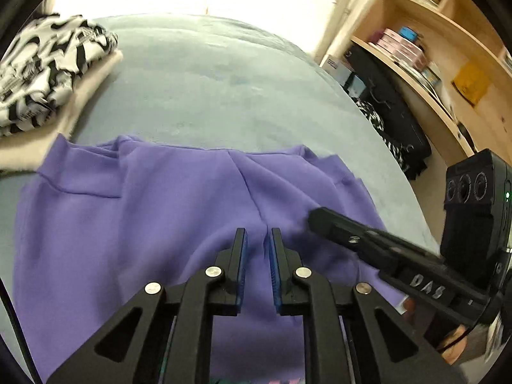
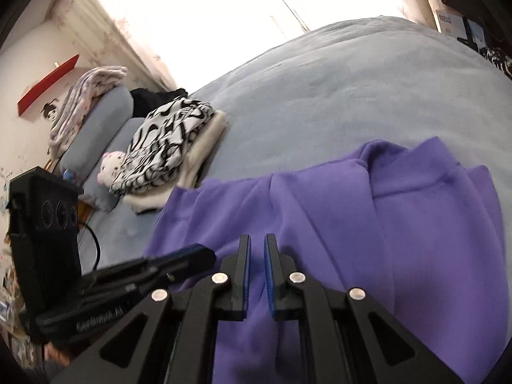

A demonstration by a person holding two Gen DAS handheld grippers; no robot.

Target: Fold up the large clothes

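Both tongs, left tongs (image 1: 258,240) and right tongs (image 2: 257,246), nearly together, each pinching purple garment (image 1: 134,211) fabric at lower centre; cloth stretches upward across bed (image 1: 208,80).

right gripper (image 2: 257,240) in the foreground, jaws nearly together with a fold of the purple garment (image 2: 336,230) running up between the blue pads (image 2: 245,275). garment lies rumpled on the pale blue bedspread (image 2: 336,80), ribbed band at upper right. left gripper (image 2: 195,254) enters from lower left, tip at the garment's left edge. beyond it, a folded black-and-white patterned cloth (image 2: 166,144) sits on a cream cloth (image 2: 208,140). grey-blue pillows (image 2: 105,118) at left, red shelf (image 2: 48,83) on the wall.
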